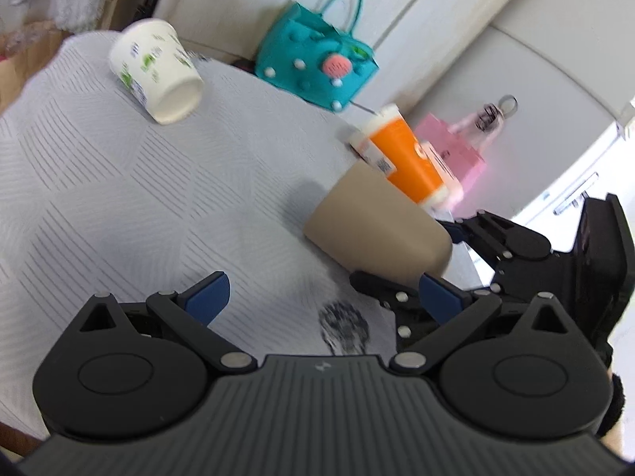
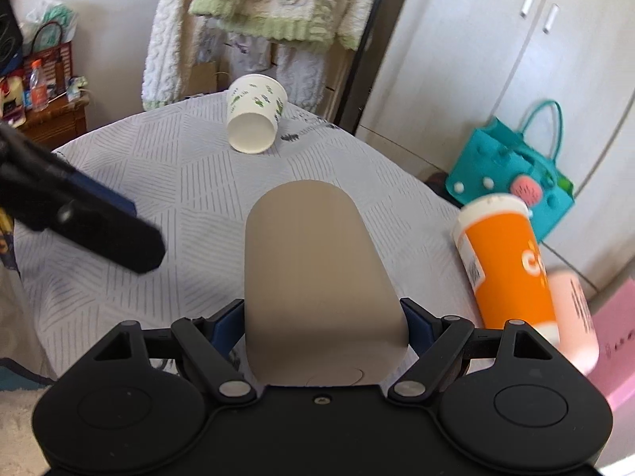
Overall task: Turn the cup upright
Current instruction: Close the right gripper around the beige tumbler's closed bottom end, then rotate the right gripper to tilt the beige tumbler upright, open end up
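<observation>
The left gripper (image 1: 321, 297) hangs released, jaws wide, nothing between them; the beige cup (image 1: 377, 226) sits just ahead and to their right. The right gripper (image 2: 323, 327) has its jaws clenched on that cup (image 2: 317, 277), long axis pointing straight forward from them. Likely a wrist roll stands it up.

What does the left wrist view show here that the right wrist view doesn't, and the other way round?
Only the left wrist view shows the open left gripper whole, the right gripper from outside, and a dark print on the tablecloth. Only the right wrist view shows the hanging fleece clothes and the cluttered wooden side table. Both show the beige cup in the right gripper, the white leaf-print paper cup, orange cup and teal bag.
</observation>
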Available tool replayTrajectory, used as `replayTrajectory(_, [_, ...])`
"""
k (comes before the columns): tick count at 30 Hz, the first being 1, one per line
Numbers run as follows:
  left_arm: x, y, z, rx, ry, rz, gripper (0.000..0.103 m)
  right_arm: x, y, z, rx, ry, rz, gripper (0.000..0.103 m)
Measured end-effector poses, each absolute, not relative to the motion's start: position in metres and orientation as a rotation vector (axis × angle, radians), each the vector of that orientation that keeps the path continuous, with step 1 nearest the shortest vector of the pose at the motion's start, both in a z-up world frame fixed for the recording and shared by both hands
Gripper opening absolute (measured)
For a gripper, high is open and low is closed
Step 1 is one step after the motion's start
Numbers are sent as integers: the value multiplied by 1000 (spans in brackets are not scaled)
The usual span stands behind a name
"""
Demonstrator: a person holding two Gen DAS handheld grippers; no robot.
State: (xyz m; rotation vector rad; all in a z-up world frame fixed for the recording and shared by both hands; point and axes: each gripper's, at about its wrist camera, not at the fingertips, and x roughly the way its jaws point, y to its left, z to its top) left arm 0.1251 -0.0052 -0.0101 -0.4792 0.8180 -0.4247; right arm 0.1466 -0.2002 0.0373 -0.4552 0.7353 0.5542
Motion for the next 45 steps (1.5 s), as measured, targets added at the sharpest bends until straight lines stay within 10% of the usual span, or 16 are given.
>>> replayTrajectory(45, [144, -48, -45, -776, 895, -531, 84, 155, -210, 46, -392, 902, 810, 89])
